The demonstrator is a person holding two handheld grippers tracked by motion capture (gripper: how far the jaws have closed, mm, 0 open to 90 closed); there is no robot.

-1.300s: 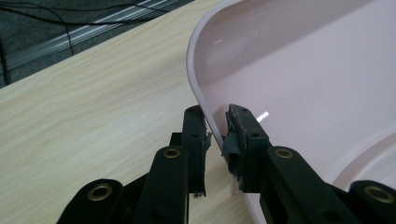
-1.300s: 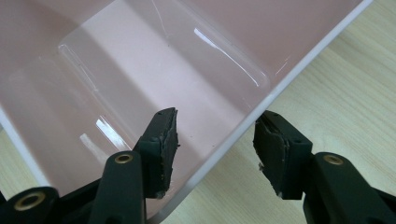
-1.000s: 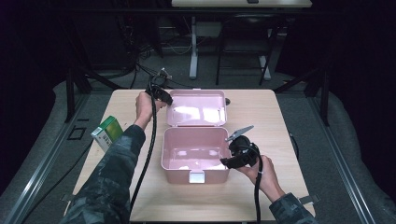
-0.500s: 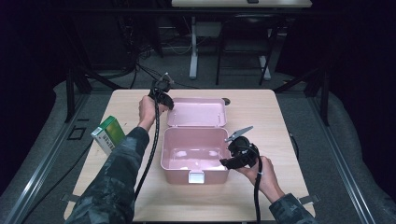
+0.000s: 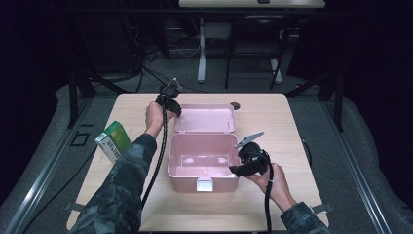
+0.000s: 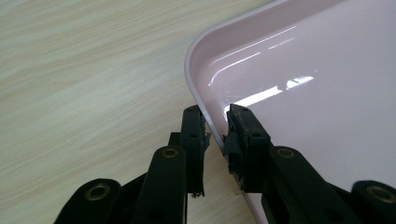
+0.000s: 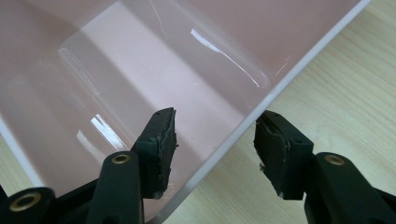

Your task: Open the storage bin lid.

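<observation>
Wooden table (image 5: 292, 126) carries the open pink box (image 5: 202, 161). Left gripper (image 6: 215, 135) is clenched on the lid (image 6: 299, 88) rim; keep that pinch firm. Right gripper (image 7: 215, 140) straddles the near box wall unclamped, so close it squarely before moving.

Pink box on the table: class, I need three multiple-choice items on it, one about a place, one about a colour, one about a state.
1. Where does the green carton lie?
A. inside the box
B. on the table, left of the box
C. on the lid

2. What colour is the box?
A. pink
B. blue
C. yellow

3. How does the left tool stand at the lid?
A. wide open above it
B. lying beside it
C. shut on its rim

Answers: 1 B, the carton sits near the table's left edge in the high view. 2 A, base and lid are both pink. 3 C, the left gripper view shows the rim pinched between its jaws.
</observation>
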